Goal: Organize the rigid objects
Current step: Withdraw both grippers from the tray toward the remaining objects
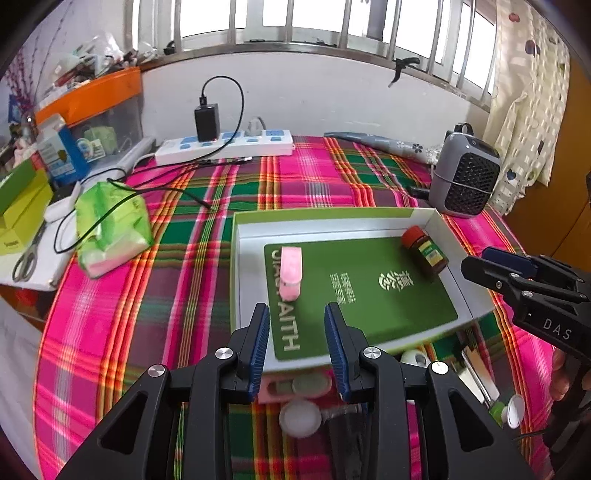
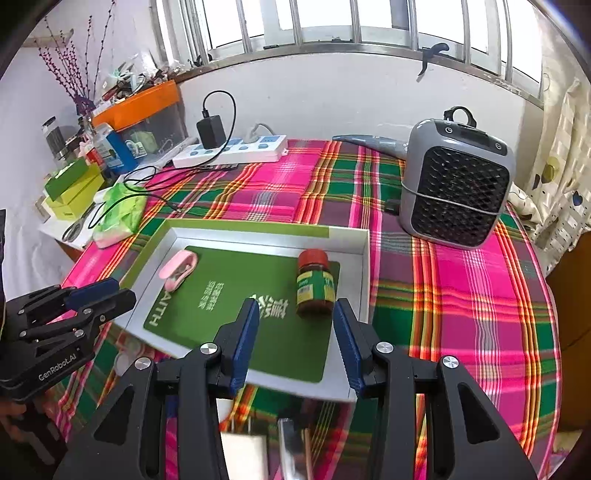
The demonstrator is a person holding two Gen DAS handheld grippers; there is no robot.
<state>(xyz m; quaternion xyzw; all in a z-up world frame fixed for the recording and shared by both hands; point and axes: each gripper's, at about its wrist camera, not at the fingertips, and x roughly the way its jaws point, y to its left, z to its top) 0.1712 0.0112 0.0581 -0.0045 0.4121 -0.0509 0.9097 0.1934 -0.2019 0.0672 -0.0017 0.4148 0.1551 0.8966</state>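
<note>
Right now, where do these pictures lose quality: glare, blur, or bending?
Left wrist view: window overexposed white, small objects behind the left gripper blurred. Right wrist view: window bars curve from fisheye, box's near edge soft.

The near edge of the shallow box [image 1: 236,280] is hidden behind the left gripper [image 1: 297,350], whose fingers also cover part of a pink item [image 1: 295,387] and a white round cap [image 1: 299,419] on the plaid cloth [image 1: 110,332], too blurred to name. In the right wrist view the right gripper [image 2: 295,347] covers the box's near rim, and below it a white block [image 2: 243,454] and a shiny strip [image 2: 291,446] are cut off by the bottom edge. A hand [image 1: 563,373] is half hidden at the right edge. Print on the brown jar [image 2: 314,284] is too small to read.
</note>
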